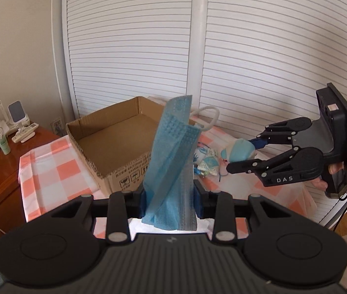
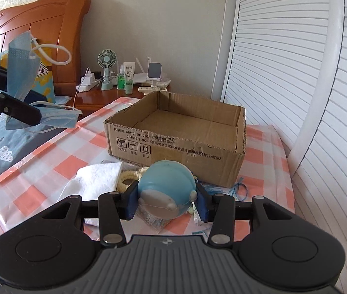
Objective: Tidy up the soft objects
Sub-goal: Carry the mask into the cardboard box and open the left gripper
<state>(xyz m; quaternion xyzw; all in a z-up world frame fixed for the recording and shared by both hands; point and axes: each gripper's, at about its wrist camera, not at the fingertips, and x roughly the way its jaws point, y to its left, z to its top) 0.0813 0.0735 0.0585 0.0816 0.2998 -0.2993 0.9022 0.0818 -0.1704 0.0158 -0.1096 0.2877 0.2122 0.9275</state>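
Jaws of the left gripper (image 1: 171, 196) clench one blue face mask (image 1: 171, 161), which stands upright above the checked tablecloth (image 1: 51, 161). The right gripper (image 2: 167, 202) grasps one round blue plush toy (image 2: 166, 191). Only the right wrist view shows the white cloth (image 2: 95, 178) and the bedside fan (image 2: 106, 60). One cardboard box (image 2: 173, 134) sits open and empty, near the louvred doors (image 1: 129, 49), its near rim unobstructed.

Both grippers' fingers (image 1: 199, 196) (image 2: 203, 203) clamped
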